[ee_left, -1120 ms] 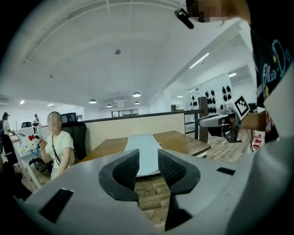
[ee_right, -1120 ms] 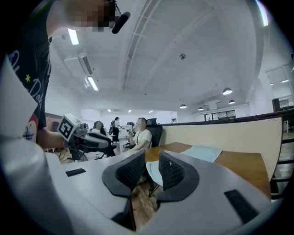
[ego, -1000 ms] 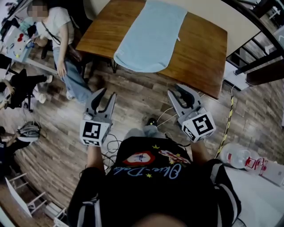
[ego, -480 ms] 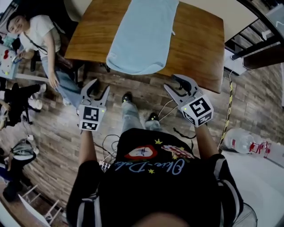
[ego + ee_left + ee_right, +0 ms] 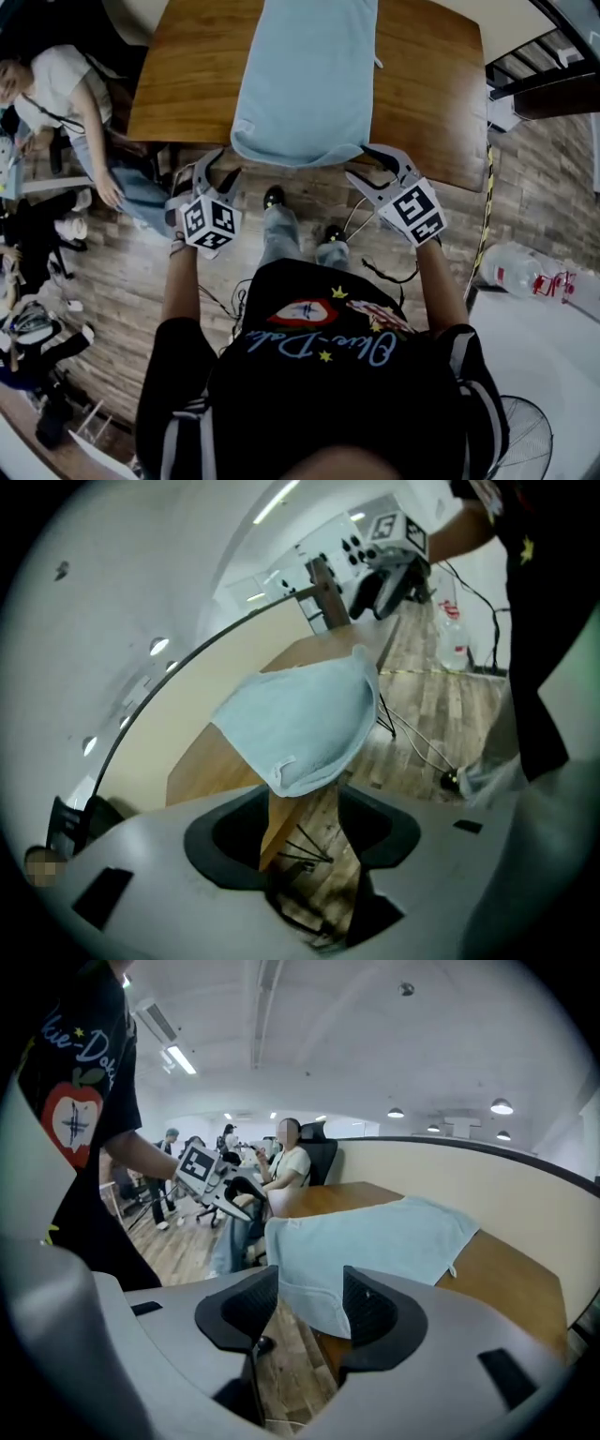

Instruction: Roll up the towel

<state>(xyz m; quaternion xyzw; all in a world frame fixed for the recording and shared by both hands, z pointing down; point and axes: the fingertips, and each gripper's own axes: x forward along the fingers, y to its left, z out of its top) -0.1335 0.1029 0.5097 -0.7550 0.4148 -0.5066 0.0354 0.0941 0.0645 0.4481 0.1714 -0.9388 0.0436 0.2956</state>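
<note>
A light blue towel (image 5: 307, 80) lies lengthwise on the wooden table (image 5: 187, 84), and its near end hangs over the front edge. My left gripper (image 5: 217, 173) is just below the towel's near left corner, its jaws opening with nothing pressed between them. At the near right corner my right gripper (image 5: 366, 164) also has its jaws opening. In the left gripper view the towel's hanging corner (image 5: 305, 728) shows just beyond the left gripper (image 5: 305, 803). In the right gripper view the towel's edge (image 5: 323, 1288) hangs ahead of the right gripper (image 5: 309, 1302), untouched.
A person (image 5: 56, 89) sits on a chair left of the table. Cables (image 5: 352, 225) trail over the wood floor under the table's edge. A water bottle (image 5: 525, 272) lies on the floor at the right, a fan (image 5: 520, 450) near my right side.
Both grippers have moved forward and down to the towel's hanging end, and their jaws have spread wider. The left gripper has rolled.
</note>
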